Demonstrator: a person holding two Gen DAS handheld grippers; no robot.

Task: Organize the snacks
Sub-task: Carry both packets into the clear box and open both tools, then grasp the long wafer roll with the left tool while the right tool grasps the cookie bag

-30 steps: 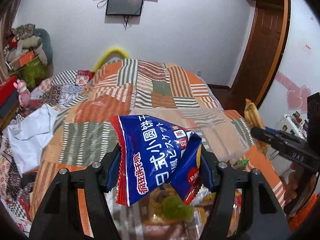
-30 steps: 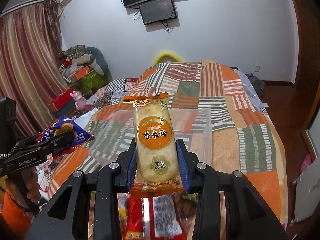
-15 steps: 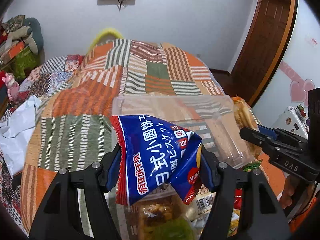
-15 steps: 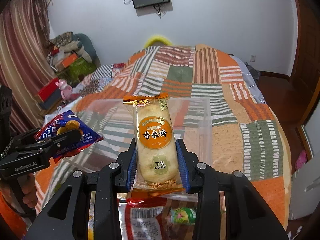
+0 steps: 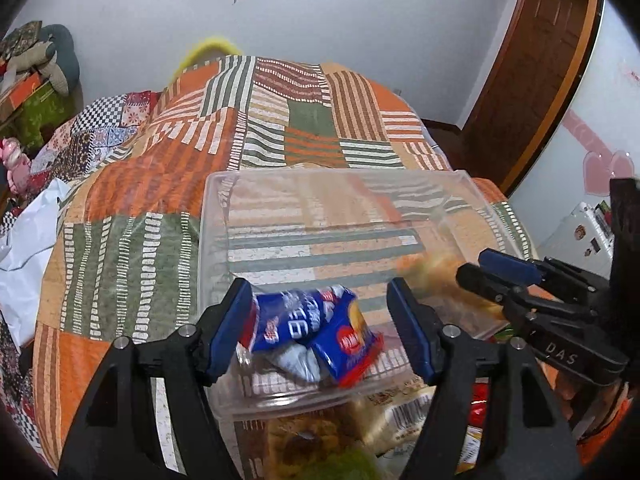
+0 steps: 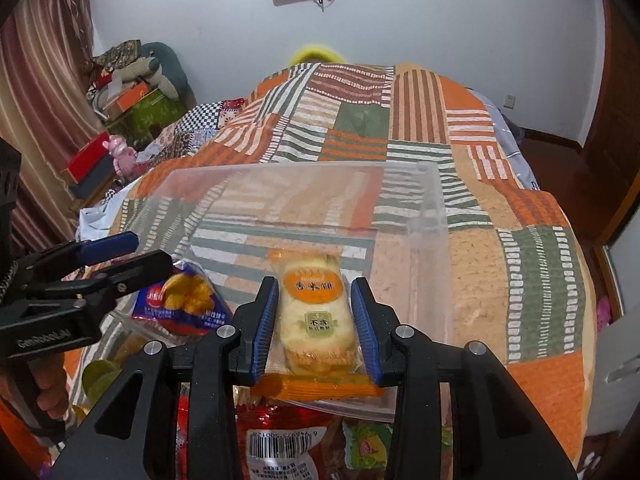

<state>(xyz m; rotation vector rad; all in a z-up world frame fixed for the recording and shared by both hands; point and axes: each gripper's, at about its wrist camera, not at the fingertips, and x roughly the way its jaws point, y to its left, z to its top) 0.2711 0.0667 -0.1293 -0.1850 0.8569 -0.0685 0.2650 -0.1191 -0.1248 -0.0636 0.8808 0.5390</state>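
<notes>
A clear plastic bin (image 5: 216, 216) lies on the patchwork bed; it also shows in the right wrist view (image 6: 430, 208). My left gripper (image 5: 320, 328) is open over the bin's near end, and the blue biscuit bag (image 5: 316, 328) lies loose in the bin between its fingers. That bag shows in the right wrist view (image 6: 188, 300). My right gripper (image 6: 314, 312) has its jaws parted just wider than the orange rice cracker pack (image 6: 314, 312), which lies tipped in the bin. The right gripper (image 5: 500, 276) appears at the right of the left wrist view.
Several more snack packs (image 6: 280, 440) lie heaped on the bed just in front of the bin, also seen in the left wrist view (image 5: 320, 436). White cloth (image 5: 24, 248) lies at the bed's left edge. Boxes and toys (image 6: 132, 108) stand by the wall.
Both grippers moved forward and down over the bin. The left jaws opened and the blue bag dropped into the bin. The right jaws opened and the cracker pack tipped down.
</notes>
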